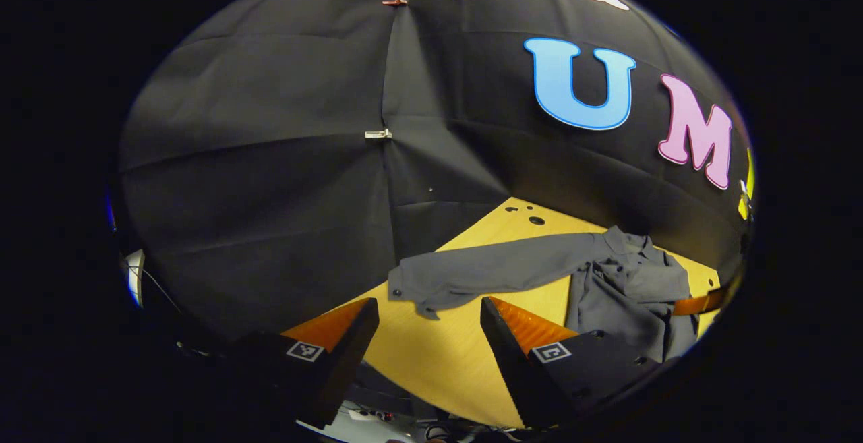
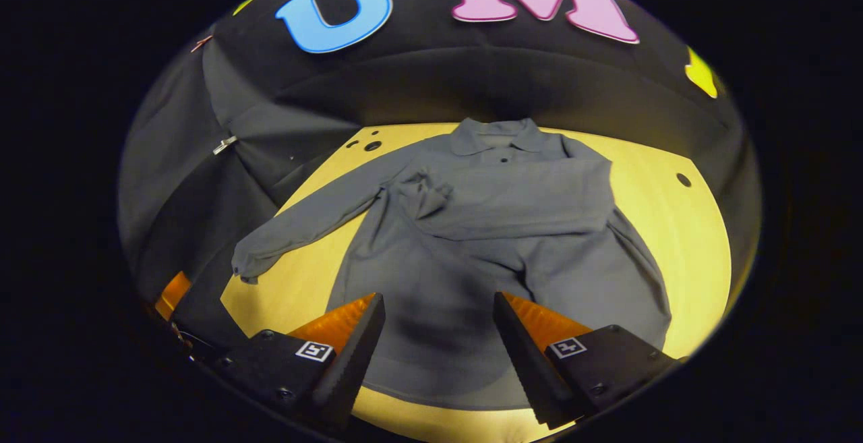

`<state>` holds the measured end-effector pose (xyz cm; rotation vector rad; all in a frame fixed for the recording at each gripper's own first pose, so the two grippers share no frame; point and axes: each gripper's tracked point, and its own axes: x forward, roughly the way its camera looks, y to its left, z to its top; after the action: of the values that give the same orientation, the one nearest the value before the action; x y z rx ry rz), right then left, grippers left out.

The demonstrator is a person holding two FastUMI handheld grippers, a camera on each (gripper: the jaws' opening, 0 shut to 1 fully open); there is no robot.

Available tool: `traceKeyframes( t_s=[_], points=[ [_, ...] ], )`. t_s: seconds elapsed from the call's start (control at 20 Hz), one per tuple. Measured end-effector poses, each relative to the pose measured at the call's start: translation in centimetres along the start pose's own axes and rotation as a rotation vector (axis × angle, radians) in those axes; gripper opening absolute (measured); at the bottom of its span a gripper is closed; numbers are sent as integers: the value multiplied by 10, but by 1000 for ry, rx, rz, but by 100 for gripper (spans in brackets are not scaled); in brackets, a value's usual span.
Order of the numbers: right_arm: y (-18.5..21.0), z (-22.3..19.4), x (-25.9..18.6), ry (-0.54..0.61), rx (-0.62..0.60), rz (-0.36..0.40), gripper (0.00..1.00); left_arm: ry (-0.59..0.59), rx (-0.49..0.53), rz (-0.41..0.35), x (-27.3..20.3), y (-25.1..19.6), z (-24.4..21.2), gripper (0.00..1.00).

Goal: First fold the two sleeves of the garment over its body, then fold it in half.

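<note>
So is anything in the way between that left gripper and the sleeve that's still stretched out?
Nothing visible. In the left gripper view, the open left gripper faces the outstretched sleeve, with bare table between them. The other sleeve already lies folded across the garment.

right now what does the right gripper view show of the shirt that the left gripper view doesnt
Right gripper view: the collar, and one sleeve already folded across the chest of the grey shirt. Left gripper view: the cuff of the outstretched sleeve close ahead of the left gripper, plus a bunched side of the shirt. Both: the wooden table, that unfolded sleeve, and open jaws on each view's own gripper, the right gripper included.
</note>
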<state>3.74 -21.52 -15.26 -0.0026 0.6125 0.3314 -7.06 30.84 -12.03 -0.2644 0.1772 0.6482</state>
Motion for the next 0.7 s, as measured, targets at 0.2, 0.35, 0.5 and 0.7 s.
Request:
traceKeyframes(
  t_s=[0.2,0.35,0.5,0.7],
  points=[
    [-46,-22,-35,2,79,-86,99,31,2,-6,71,-3,2,96],
    [-75,-45,-62,18,141,-158,99,78,22,29,119,6,-8,92],
    [-93,-61,-83,39,197,-212,100,131,32,65,157,15,-25,92],
    [-101,-70,-102,51,223,-257,99,195,25,90,186,25,-46,96]
  ],
)
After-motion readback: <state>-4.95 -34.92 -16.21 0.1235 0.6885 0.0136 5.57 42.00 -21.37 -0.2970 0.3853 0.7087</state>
